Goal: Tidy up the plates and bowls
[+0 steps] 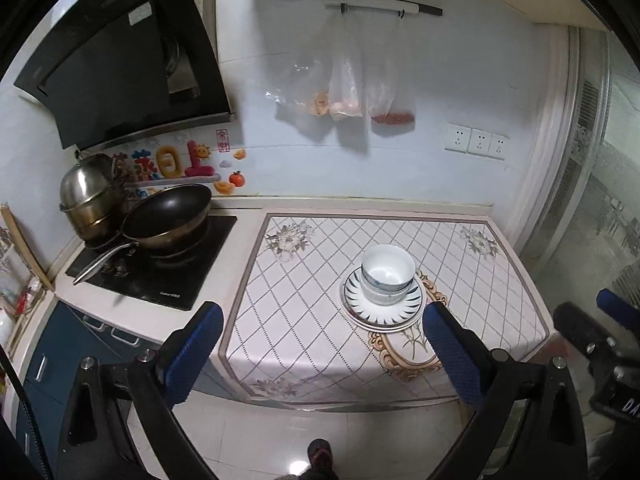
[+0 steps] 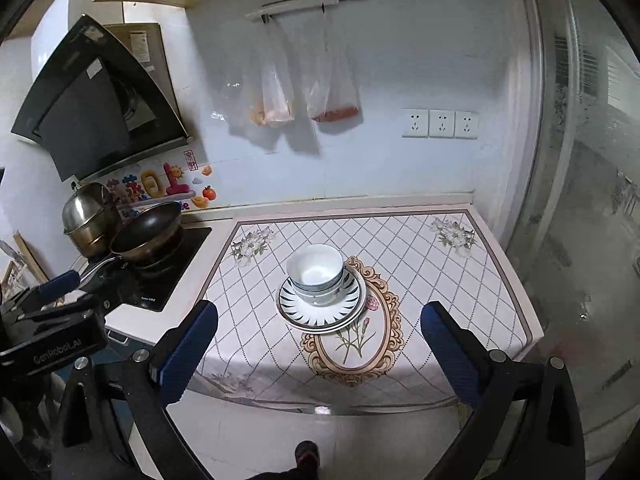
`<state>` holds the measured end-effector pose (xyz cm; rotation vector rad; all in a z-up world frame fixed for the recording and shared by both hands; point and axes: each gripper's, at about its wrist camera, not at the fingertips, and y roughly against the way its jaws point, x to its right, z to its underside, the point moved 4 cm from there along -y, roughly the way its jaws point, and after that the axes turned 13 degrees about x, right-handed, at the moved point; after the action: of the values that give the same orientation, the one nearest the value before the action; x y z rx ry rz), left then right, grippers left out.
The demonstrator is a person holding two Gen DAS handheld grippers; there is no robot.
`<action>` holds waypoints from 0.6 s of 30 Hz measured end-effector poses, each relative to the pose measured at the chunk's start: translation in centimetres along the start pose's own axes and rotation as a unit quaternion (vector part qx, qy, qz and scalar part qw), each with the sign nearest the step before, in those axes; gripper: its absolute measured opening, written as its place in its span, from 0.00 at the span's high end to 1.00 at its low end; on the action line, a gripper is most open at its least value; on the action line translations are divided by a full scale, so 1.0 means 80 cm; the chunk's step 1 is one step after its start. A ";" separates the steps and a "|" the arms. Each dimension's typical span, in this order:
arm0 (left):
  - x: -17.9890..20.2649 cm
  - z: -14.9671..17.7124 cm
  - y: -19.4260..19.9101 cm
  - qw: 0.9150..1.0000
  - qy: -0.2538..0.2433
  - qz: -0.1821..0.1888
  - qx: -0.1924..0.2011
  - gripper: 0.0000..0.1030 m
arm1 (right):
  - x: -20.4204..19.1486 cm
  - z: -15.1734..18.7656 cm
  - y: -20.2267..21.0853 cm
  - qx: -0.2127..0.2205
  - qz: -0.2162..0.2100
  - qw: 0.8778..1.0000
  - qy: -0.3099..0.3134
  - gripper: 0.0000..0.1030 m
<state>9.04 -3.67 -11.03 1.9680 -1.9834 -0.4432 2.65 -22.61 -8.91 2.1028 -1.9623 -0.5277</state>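
Bowls [image 1: 387, 276], white with blue markings, nested one inside another on a stack of plates [image 1: 382, 307] with dark radiating rim stripes; the stack stands near the middle of the desk [image 1: 304, 320], on a diamond-patterned cloth [image 1: 480, 280], partly over its ornate oval motif. Left to right: range hood [image 1: 120, 56]; steel pot [image 1: 90, 196] and dark wok [image 1: 168, 216] on the black cooktop [image 1: 168, 276]; left hand-held gripper [image 1: 322, 354], jaws spread wide and empty, held back from the desk's front edge; plastic bags [image 1: 348, 76] hanging from a wall rail above the stack; right hand-held gripper [image 2: 320, 354], likewise wide apart and empty, in front of the desk; three wall sockets [image 2: 440, 123]; frosted glass door [image 2: 580, 160] at far right
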 end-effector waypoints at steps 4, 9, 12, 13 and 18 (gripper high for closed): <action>0.001 0.006 0.012 1.000 0.004 0.002 -0.002 0.01 | 0.004 0.001 0.015 0.003 -0.002 1.000 -0.001 0.00; 0.004 0.008 0.022 1.000 -0.001 -0.002 0.004 0.01 | 0.005 0.004 0.026 0.006 -0.002 1.000 0.002 0.00; 0.006 0.009 0.025 1.000 -0.002 -0.002 0.006 0.01 | 0.007 0.004 0.028 0.007 -0.002 1.000 0.003 0.00; 0.006 0.009 0.026 1.000 -0.003 -0.002 0.007 0.01 | 0.006 0.005 0.029 0.008 -0.001 1.000 0.002 0.00; 0.004 0.007 0.028 1.000 -0.004 -0.002 0.011 0.01 | 0.011 0.003 0.026 0.011 0.003 1.000 0.003 0.00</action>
<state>6.75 -3.99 -10.60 1.9860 -1.9985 -0.4323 0.67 -23.69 -8.38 2.1078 -1.9789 -0.5002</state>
